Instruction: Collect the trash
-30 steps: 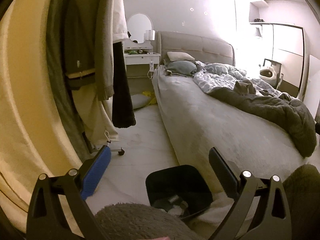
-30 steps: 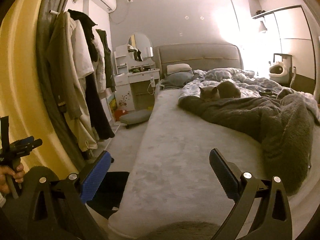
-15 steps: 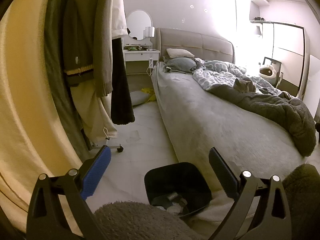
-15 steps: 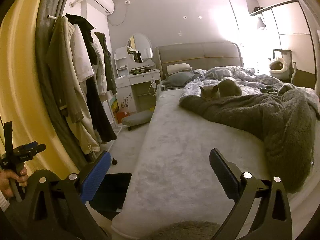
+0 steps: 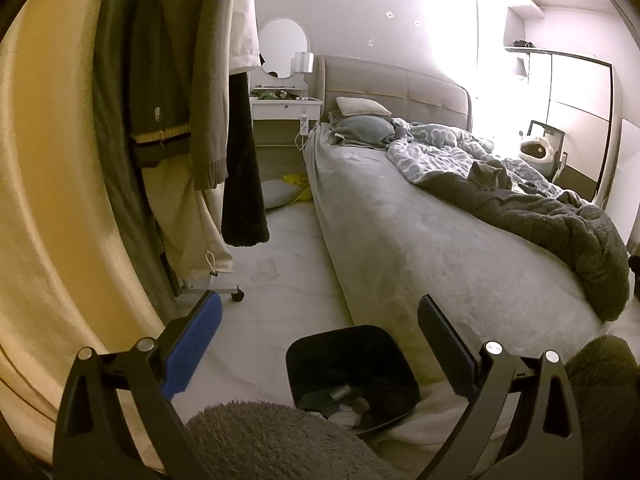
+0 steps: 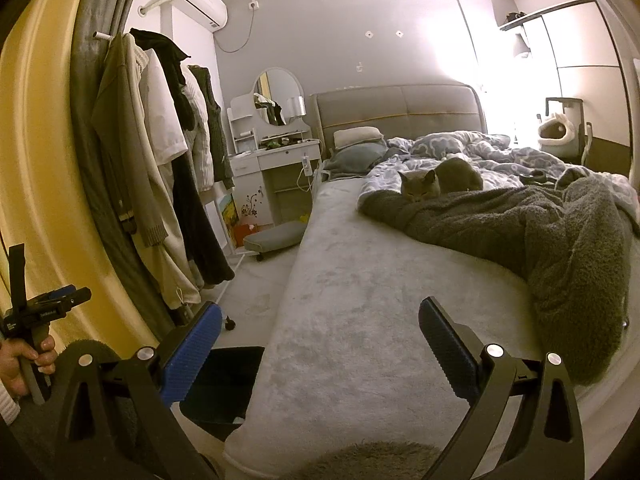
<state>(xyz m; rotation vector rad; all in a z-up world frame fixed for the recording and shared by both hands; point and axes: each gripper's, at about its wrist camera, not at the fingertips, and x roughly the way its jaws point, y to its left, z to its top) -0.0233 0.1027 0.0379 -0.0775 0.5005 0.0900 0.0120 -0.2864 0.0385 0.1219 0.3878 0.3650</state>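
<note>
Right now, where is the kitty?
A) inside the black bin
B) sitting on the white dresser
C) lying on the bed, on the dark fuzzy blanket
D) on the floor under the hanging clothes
C: the grey cat lies on the bed, its front resting on the dark fuzzy blanket; the black bin on the floor holds only scraps of trash.

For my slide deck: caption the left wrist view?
Open left gripper above a black bin holding trash, beside the bed.
</note>
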